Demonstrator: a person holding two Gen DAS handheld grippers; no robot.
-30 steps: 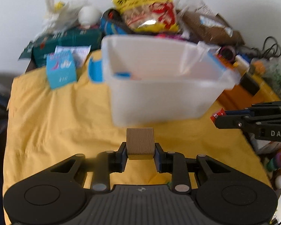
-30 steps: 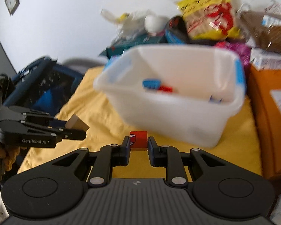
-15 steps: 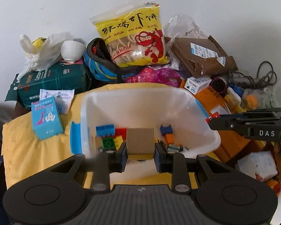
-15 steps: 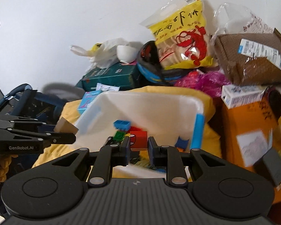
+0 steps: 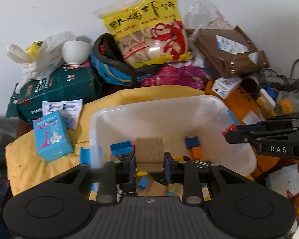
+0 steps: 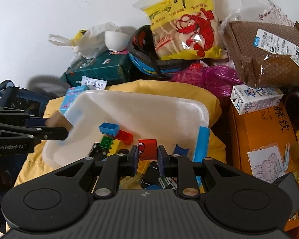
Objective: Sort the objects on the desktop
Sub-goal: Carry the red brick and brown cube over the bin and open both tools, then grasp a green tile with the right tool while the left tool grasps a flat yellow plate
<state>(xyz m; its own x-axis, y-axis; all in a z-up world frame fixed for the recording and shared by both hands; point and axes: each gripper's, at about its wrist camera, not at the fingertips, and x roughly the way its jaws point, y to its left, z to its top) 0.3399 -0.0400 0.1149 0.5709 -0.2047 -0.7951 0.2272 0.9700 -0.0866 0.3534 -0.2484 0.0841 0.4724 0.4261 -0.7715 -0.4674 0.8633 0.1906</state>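
A white plastic bin sits on a yellow cloth and holds several coloured toy bricks. My left gripper is shut on a plain wooden cube, held above the bin's near side. In the right wrist view that cube hangs by the bin's left rim. My right gripper is shut on a red block with a printed face, above the bin's near right part. In the left wrist view the red block shows at the right gripper's tip over the bin's right rim.
Behind the bin lie a yellow snack bag, a green box, a white cup, a blue helmet and a brown parcel. A blue card box lies left. An orange carton stands right.
Both grippers have risen and moved forward, from in front of the bin's wall to above its open top, each still holding its block.
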